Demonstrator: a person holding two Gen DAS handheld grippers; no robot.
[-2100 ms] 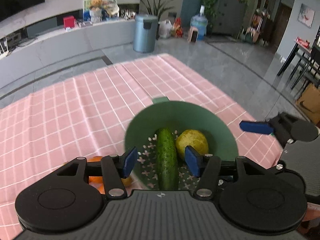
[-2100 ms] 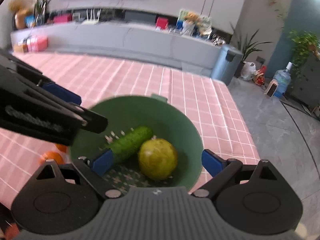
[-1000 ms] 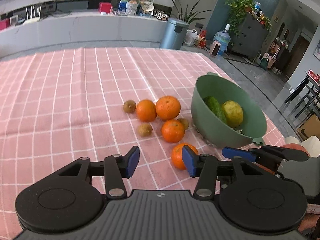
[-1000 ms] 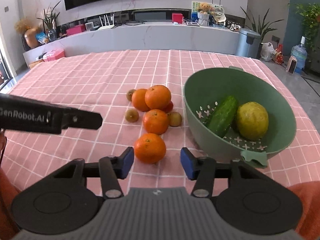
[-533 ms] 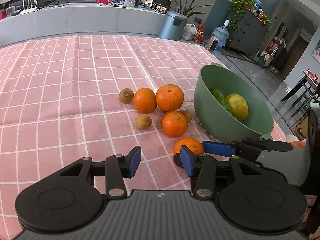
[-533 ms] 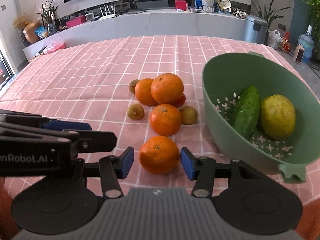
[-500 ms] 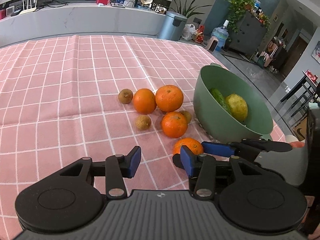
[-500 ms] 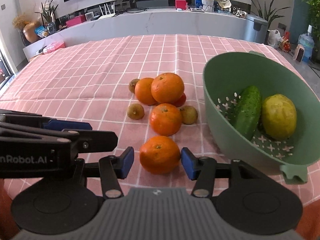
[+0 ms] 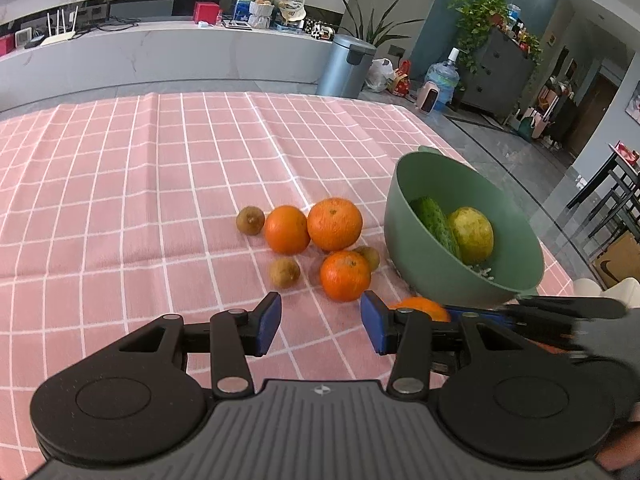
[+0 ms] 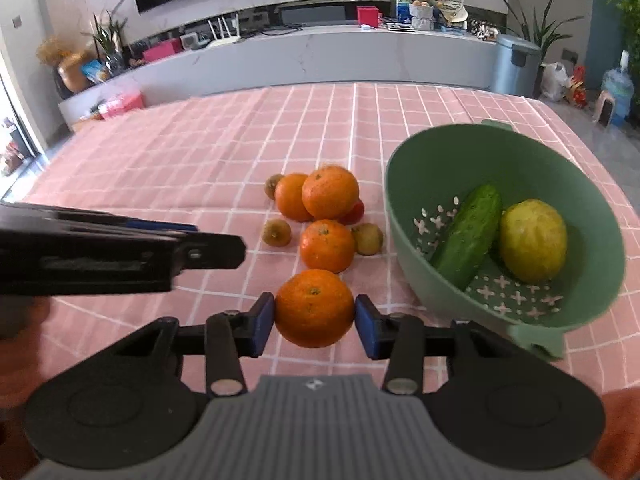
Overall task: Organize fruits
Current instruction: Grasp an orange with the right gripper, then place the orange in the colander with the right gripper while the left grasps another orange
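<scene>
In the right wrist view my right gripper is closing its jaws on the nearest orange; both blue pads touch its sides, low over the pink checked cloth. Behind it lie three more oranges and several small brown fruits. To the right stands the green colander, which holds a cucumber and a yellow-green fruit. My left gripper hovers open over bare cloth with nothing between its pads. The held orange peeks out just right of it.
A small red fruit hides behind the orange pile. The left gripper's fingers reach in from the left of the right wrist view. The table's right edge runs just past the colander. A long grey counter lies beyond the table.
The right jaws have narrowed from a loose gap around the nearest orange to touching it on both sides. The left gripper has stayed where it was, still open.
</scene>
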